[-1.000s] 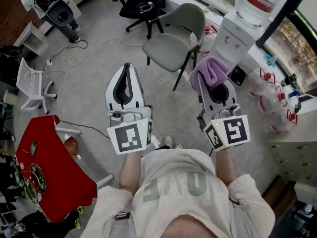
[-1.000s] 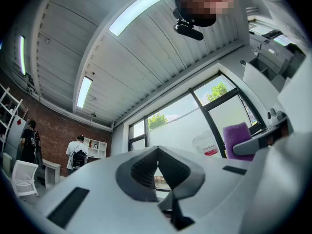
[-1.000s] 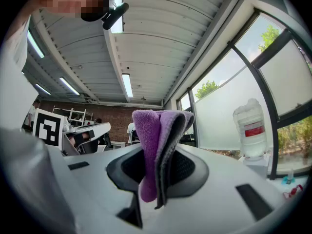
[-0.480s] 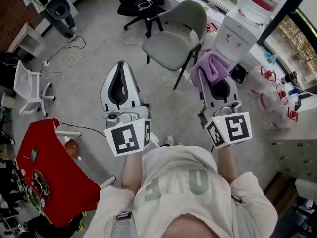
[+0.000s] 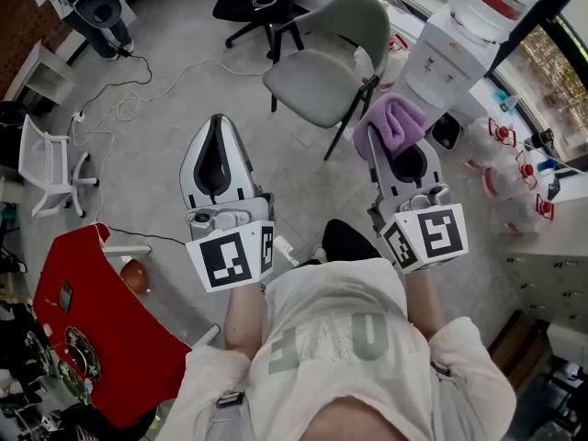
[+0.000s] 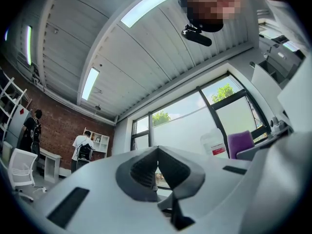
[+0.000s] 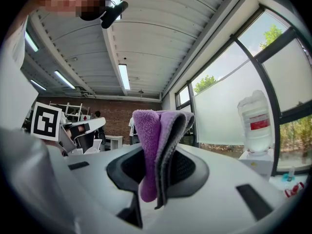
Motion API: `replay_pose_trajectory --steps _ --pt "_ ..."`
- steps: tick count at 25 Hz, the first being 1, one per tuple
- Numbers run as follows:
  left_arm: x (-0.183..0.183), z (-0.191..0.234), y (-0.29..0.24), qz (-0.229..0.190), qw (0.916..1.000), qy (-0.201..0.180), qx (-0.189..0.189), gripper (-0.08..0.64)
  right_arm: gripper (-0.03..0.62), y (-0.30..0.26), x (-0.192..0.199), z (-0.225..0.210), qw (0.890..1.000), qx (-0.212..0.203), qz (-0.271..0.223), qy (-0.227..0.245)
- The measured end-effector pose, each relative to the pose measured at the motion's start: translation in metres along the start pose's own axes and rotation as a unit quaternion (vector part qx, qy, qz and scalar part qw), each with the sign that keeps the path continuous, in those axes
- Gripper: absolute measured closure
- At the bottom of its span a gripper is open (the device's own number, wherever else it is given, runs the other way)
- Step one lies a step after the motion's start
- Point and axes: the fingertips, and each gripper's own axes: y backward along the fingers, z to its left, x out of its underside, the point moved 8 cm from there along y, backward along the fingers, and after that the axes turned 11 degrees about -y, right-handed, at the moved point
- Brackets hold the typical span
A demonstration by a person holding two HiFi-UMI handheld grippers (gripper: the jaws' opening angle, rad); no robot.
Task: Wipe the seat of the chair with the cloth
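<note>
Two grippers faced the grey chair [image 5: 322, 79]: the right gripper [image 7: 157, 168] pinched a purple cloth [image 7: 155, 128], and the left gripper [image 6: 157, 154] had its fingers [image 6: 141, 172] pressed together, empty.

Site: I log an office-lab workspace | Evidence: black swivel chair [image 5: 262, 0], grey chair [image 5: 312, 85], water dispenser [image 5: 443, 62], floor cables [image 5: 129, 107], brick wall [image 6: 58, 130], tall windows [image 7: 229, 106], strip lights [image 6: 146, 6]

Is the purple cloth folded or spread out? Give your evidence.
Folded: the cloth is pinched in the right gripper, its layers doubled side by side and bunched above the jaws.
</note>
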Motion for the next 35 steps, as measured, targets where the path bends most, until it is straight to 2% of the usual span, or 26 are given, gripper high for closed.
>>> replay_pose_trajectory --steps 7,13,16,20,26,30,35 --pt "0.028 0.008 -0.047 0.007 1.0000 -0.004 -0.003 0.548 0.505 -0.052 0.006 -0.025 1.000 -0.004 0.000 -0.003" --pt "0.063 0.005 -0.109 0.005 0.9998 -0.019 0.004 0.548 0.506 -0.119 0.019 -0.068 1.000 -0.008 0.005 -0.013" --pt "0.088 0.013 -0.159 0.004 0.9995 -0.031 0.007 0.548 0.505 -0.179 0.024 -0.090 1.000 -0.021 -0.006 -0.022" --pt "0.113 0.034 -0.241 -0.028 0.9982 -0.047 0.023 0.548 0.506 -0.276 0.020 -0.117 0.999 -0.033 -0.012 -0.020" --pt "0.146 0.063 -0.373 -0.038 0.9967 -0.066 0.028 0.548 0.506 -0.404 0.000 -0.161 0.999 -0.027 -0.006 -0.042" --pt "0.160 0.073 -0.440 -0.043 0.9966 -0.058 0.041 0.548 0.505 -0.456 -0.017 -0.181 0.998 -0.024 -0.026 -0.059" --pt "0.179 0.085 -0.493 -0.046 0.9959 -0.043 0.065 0.548 0.505 -0.492 -0.016 -0.191 0.998 0.012 -0.029 -0.061"
